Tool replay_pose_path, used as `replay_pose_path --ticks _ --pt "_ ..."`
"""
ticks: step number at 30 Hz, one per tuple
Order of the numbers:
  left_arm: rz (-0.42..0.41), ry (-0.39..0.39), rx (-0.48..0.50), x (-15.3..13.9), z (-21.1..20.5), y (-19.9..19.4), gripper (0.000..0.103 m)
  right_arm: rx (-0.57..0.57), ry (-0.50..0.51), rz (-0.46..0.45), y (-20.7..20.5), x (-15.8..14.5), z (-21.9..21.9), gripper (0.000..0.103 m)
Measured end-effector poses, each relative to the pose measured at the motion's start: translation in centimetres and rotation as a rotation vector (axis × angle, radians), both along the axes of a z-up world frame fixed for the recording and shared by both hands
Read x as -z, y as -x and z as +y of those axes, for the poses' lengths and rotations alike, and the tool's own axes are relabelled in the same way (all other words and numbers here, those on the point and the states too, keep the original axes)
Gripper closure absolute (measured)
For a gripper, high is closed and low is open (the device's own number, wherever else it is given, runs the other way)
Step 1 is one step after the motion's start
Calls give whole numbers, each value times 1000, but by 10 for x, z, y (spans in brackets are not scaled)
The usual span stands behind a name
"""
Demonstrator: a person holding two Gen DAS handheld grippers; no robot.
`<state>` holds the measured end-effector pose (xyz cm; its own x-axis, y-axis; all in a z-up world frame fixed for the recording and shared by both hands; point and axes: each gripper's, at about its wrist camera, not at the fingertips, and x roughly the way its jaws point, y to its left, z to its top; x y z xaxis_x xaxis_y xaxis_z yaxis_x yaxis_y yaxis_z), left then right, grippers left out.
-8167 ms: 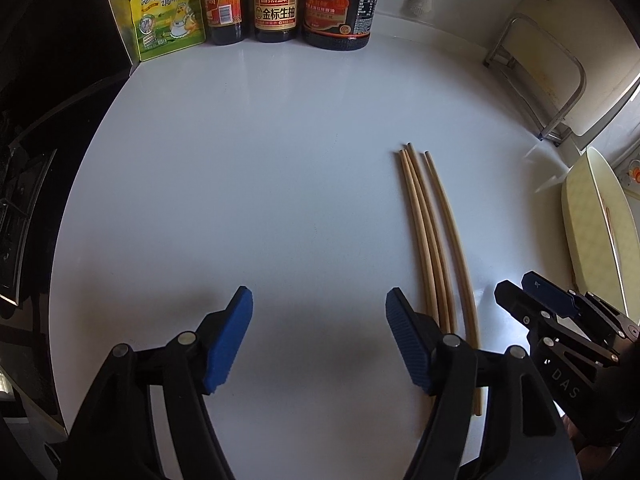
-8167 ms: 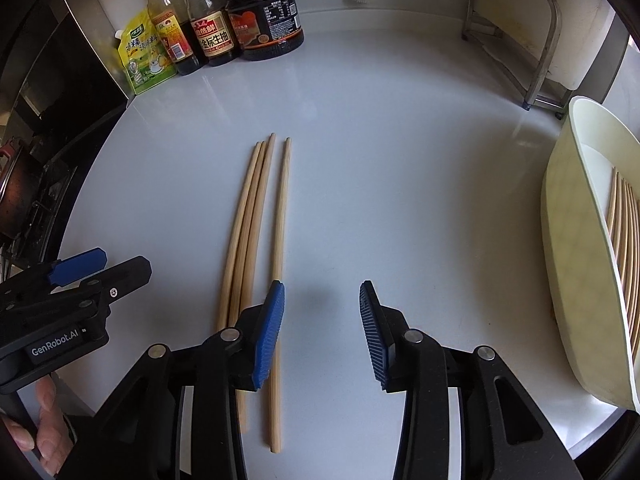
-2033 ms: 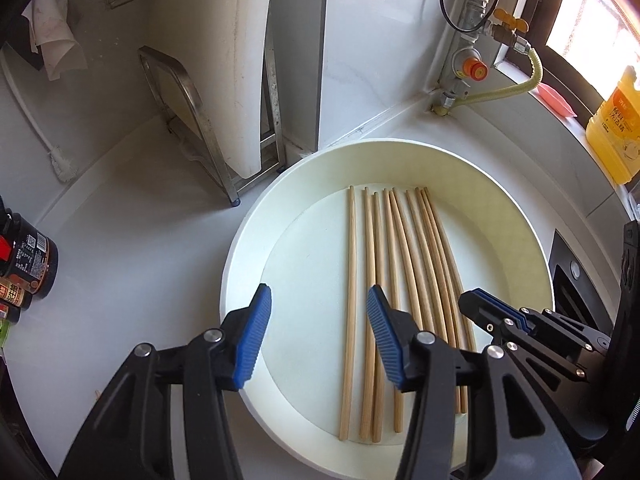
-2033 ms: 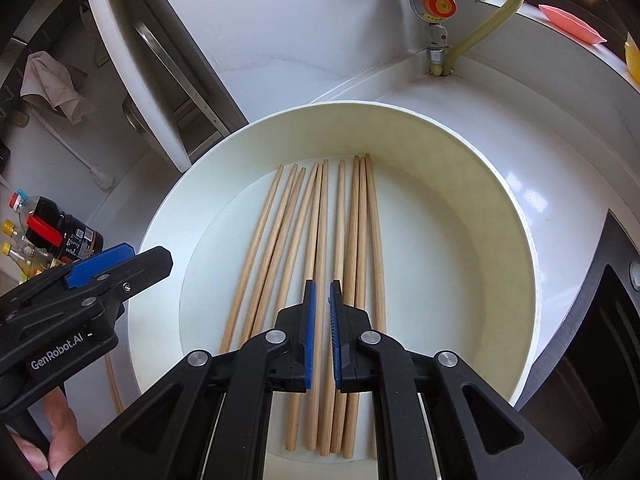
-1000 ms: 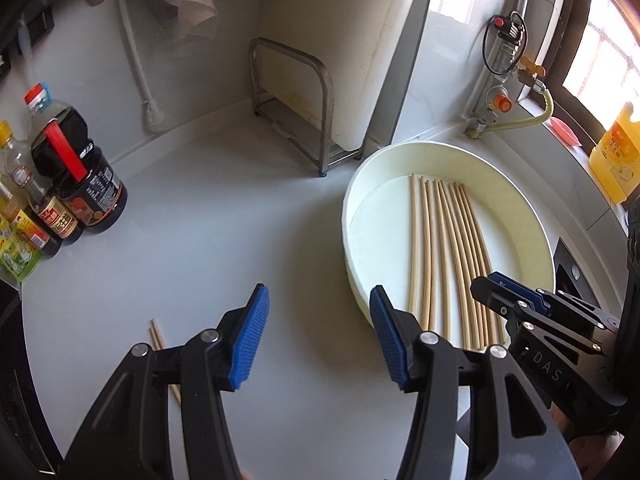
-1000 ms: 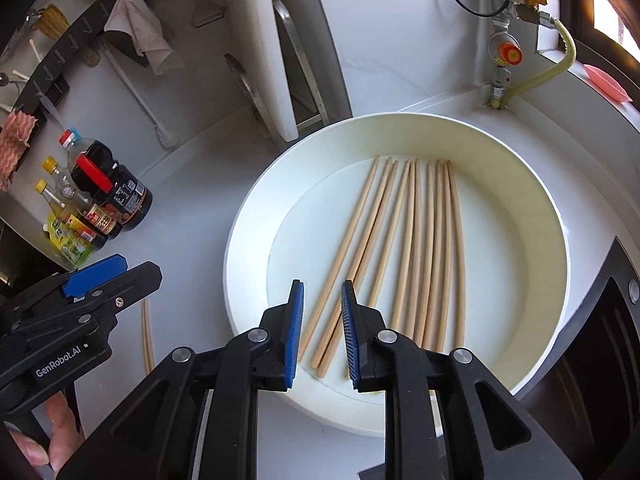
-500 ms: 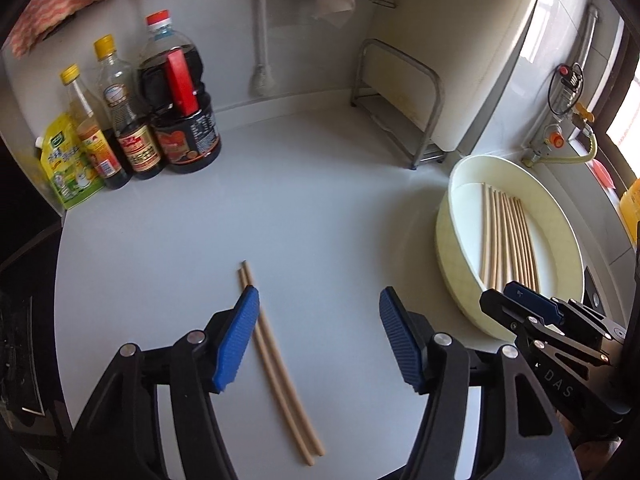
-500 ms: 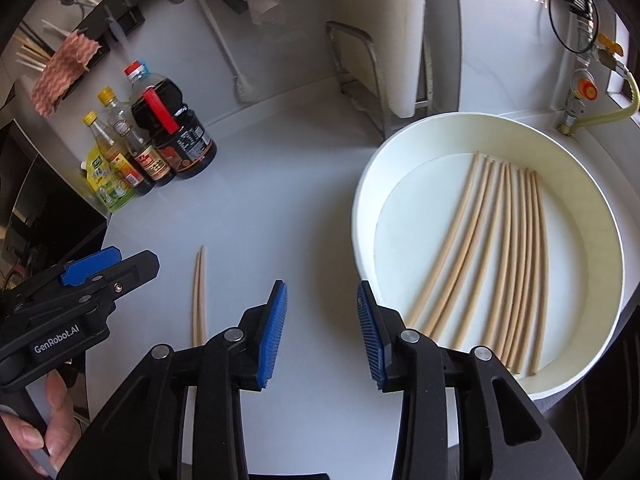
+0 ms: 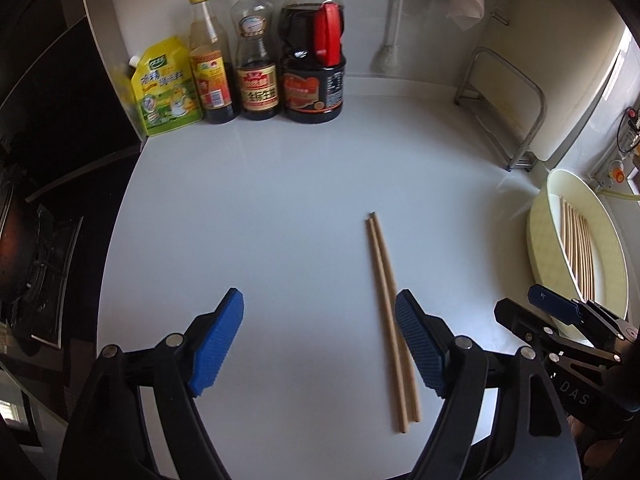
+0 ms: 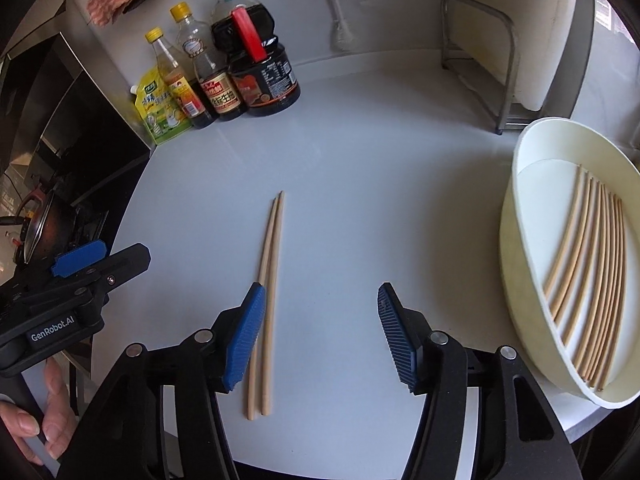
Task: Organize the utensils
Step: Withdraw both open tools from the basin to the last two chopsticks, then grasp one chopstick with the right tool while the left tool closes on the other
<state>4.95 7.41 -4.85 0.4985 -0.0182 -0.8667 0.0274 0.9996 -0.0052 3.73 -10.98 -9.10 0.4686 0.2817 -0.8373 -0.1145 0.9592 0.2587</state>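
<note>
Both views look steeply down from close above the white worktop (image 9: pixel 280 200), facing its back edge where the bottles (image 9: pixel 256 72) stand. The left wrist view sits nearer the left edge, the right wrist view nearer the right, by the bowl (image 10: pixel 520 240). Both share the chopsticks (image 9: pixel 390 312), the bottles, the rack (image 10: pixel 480 60) and the bowl.

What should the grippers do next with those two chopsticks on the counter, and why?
Probably slide the right gripper a little toward the two chopsticks so they sit between its opening jaws. They lie side by side on the counter, just outside its near pad, and nothing is held. The others already lie in the white basin.
</note>
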Motion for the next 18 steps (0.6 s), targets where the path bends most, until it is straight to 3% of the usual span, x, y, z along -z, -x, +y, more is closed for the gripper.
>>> replay_pose_path --ticks 11,18 --pt "57 23 -63 37 28 10 25 -81 54 77 -6 56 41 47" --pt "76 24 -75 52 34 10 25 -89 106 82 -6 74 55 47"
